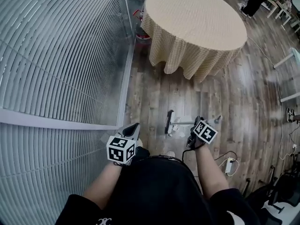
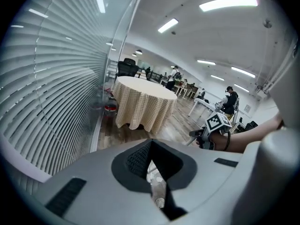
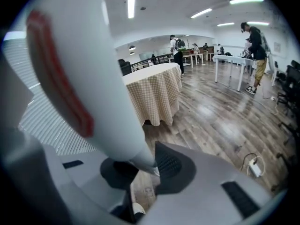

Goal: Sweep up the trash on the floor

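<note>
Far left, a wall of slatted blinds [image 1: 56,55] runs along the wooden floor [image 1: 234,93]. The left gripper [image 1: 134,128] hangs just beside it, jaws drawn together on nothing. Through the slit behind their tips a few pale crumpled scraps show on the boards: the trash [image 2: 156,178], lying close in front of the person's feet.

Next comes the broom. Its dark head [image 1: 169,122] stands on the floor between the two grippers, and its white handle [image 3: 89,78], marked with a red band, runs up through the right gripper [image 1: 196,128], whose jaws are clamped on it.

By the look of it the sweeping is at its start or between strokes — broom in hand, head down, scraps not gathered. No dustpan can be made out in any view, so the likely next move is a short pull of the head across the scraps to bunch them together. That calls for the right gripper to keep a firm hold while the handle tilts. The free left gripper could take the handle higher up to steady it.

Right of the right gripper a white power strip [image 1: 229,165] and its cable lie on the floor, near enough to snag a wide stroke. Ahead stands a round table [image 1: 194,15] under a checked cloth reaching almost to the floor, well apart from the trash. Farther right a person [image 3: 255,50] stands by a white desk.
</note>
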`<control>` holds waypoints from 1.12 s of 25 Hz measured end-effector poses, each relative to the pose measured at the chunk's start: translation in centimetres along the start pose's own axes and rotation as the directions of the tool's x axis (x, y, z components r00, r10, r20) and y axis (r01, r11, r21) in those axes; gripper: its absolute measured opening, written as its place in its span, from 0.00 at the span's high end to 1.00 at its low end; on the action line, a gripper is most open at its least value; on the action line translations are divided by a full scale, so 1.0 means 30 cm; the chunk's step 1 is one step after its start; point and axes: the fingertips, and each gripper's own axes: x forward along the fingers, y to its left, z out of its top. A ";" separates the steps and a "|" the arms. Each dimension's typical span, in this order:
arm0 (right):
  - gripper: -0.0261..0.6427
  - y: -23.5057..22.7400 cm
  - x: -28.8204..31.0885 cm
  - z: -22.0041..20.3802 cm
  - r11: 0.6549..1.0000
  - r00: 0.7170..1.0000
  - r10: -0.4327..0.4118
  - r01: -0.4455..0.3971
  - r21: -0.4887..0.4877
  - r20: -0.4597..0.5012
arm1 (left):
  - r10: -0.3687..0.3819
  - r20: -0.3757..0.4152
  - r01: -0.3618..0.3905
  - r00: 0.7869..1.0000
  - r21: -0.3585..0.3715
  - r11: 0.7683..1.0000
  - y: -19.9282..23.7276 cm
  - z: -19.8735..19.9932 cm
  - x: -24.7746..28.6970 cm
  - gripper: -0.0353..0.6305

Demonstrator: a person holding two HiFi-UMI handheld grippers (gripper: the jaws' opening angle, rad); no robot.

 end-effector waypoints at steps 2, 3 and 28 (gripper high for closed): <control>0.84 -0.046 -0.031 0.012 1.000 1.000 0.013 -0.013 -0.009 0.007 | -0.004 0.004 0.004 1.000 0.004 1.000 -0.061 -0.007 0.005 0.95; 0.84 -0.064 -0.048 0.019 1.000 1.000 0.022 -0.021 -0.011 0.011 | -0.006 0.006 0.006 1.000 0.008 1.000 -0.089 -0.007 0.006 0.95; 0.86 -0.080 -0.796 0.378 0.875 0.828 0.419 -0.259 -0.409 0.372 | -0.223 0.175 0.179 0.959 0.235 0.955 -0.872 0.201 0.100 0.95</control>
